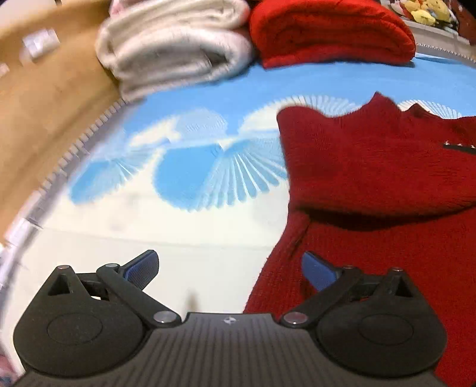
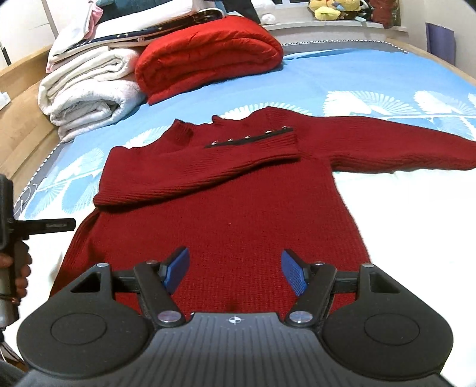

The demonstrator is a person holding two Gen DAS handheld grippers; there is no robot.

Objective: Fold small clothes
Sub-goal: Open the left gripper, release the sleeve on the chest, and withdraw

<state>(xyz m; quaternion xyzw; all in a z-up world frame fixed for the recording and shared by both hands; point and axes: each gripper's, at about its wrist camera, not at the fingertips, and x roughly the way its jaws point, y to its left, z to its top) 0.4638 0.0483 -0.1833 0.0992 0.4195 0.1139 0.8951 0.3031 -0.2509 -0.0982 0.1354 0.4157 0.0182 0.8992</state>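
A dark red knitted sweater (image 2: 238, 208) lies flat on the bed, collar away from me. Its left sleeve (image 2: 202, 160) is folded across the chest; its right sleeve (image 2: 401, 146) stretches out to the right. My right gripper (image 2: 235, 272) is open and empty, low over the sweater's hem. My left gripper (image 1: 230, 269) is open and empty at the sweater's left edge (image 1: 372, 193), its right finger over the knit and its left finger over the sheet. The left gripper's handle (image 2: 17, 238) shows at the far left of the right wrist view.
The bed has a blue and white fan-patterned sheet (image 2: 342, 80). A folded white blanket (image 2: 89, 92) and a folded red quilt (image 2: 208, 50) lie at the bed's head. A wooden bed frame (image 1: 44, 119) runs along the left. Plush toys (image 2: 336, 9) sit on the far sill.
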